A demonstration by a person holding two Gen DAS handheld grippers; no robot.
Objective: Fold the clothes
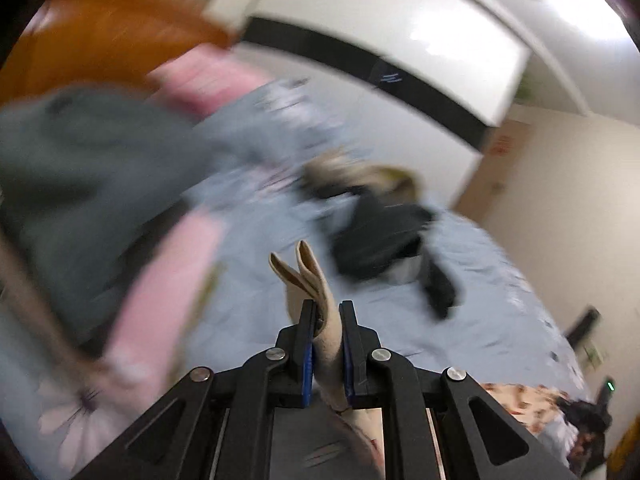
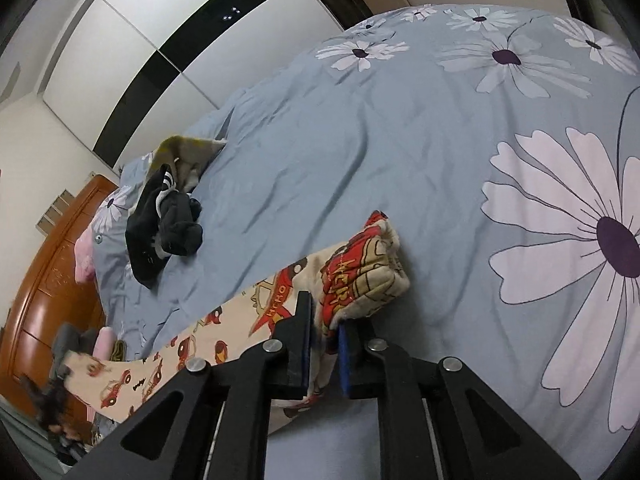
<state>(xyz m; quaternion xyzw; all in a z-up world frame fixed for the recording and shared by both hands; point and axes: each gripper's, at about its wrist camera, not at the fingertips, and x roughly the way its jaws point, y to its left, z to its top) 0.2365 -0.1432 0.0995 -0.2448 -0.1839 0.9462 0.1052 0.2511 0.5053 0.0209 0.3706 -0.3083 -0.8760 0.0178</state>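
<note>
A cream garment with red cartoon prints (image 2: 360,268) stretches across the blue flowered bedspread (image 2: 400,140). My right gripper (image 2: 326,320) is shut on its bunched end, low over the bed. My left gripper (image 1: 328,312) is shut on the other end, a cream fold (image 1: 316,280) sticking up between its fingers. The left wrist view is blurred by motion. The left gripper also shows far off at the lower left of the right wrist view (image 2: 52,396), holding the garment's far end.
A dark clothes pile (image 2: 164,224) with an olive piece lies near the head of the bed, also in the left wrist view (image 1: 380,232). Grey and pink clothes (image 1: 100,200) sit at the left. A wooden headboard (image 2: 48,280) and a wardrobe (image 2: 160,40) stand behind.
</note>
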